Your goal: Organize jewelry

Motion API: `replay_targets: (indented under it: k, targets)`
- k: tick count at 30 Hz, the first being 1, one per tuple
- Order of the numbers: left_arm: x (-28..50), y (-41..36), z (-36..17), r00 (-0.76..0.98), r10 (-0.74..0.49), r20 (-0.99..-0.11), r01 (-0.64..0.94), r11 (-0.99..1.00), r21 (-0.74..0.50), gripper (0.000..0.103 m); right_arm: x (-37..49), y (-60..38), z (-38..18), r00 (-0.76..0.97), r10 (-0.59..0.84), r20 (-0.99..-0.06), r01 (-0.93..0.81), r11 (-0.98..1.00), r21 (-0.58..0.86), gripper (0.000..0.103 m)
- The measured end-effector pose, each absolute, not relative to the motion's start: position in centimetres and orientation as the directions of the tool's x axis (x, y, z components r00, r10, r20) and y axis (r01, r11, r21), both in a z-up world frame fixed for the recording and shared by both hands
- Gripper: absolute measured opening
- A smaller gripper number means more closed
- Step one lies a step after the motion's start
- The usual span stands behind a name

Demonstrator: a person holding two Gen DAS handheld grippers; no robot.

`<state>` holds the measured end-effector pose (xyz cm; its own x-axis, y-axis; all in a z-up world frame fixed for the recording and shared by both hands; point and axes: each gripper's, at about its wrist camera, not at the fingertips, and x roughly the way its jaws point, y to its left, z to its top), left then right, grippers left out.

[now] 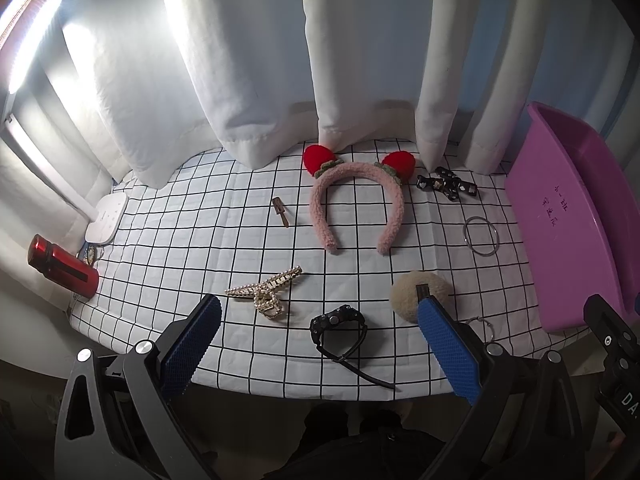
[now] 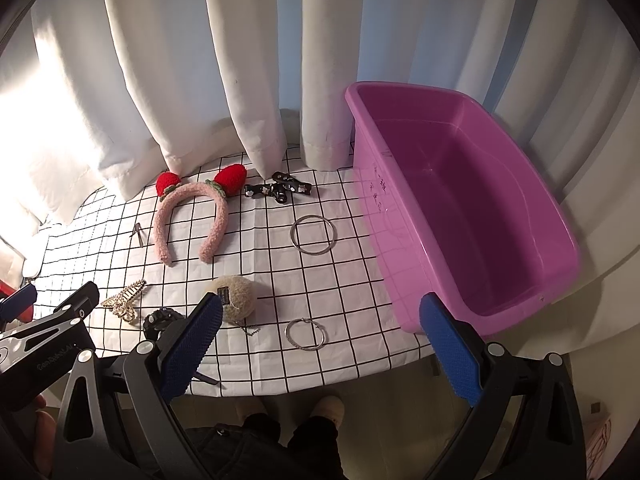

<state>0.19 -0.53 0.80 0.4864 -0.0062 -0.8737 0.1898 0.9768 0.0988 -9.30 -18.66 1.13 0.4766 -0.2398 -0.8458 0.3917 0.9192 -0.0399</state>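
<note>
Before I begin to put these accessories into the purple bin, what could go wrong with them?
Three possible risks:
1. The thin hoop earring lies flat on the cloth near the table's front edge; the pads may slide over it or push it off.
2. The pearl claw clip has teeth that could snag the checked tablecloth.
3. The purple bin reaches the table's front edge; a nudge from the right gripper might shift it.

Dark handwritten characters run down the near outer wall of the purple bin (image 2: 384, 200), too small to read, while the neighbouring claw (image 2: 24, 308) carries faint lettering beginning "GenRobot" and, in the left view, "DA".
</note>
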Motion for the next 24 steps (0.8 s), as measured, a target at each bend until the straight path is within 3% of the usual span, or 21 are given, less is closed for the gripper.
replay_targets:
  k: [24]
  targets:
    - [-0.14, -0.16, 0.76, 0.496, -0.02, -0.868, 0.19, 0.978, 0.086, 0.097, -9.62, -17.81, 1.7, 0.481, -0.239, -0.843, 0.391, 0.92, -0.037, 0.094]
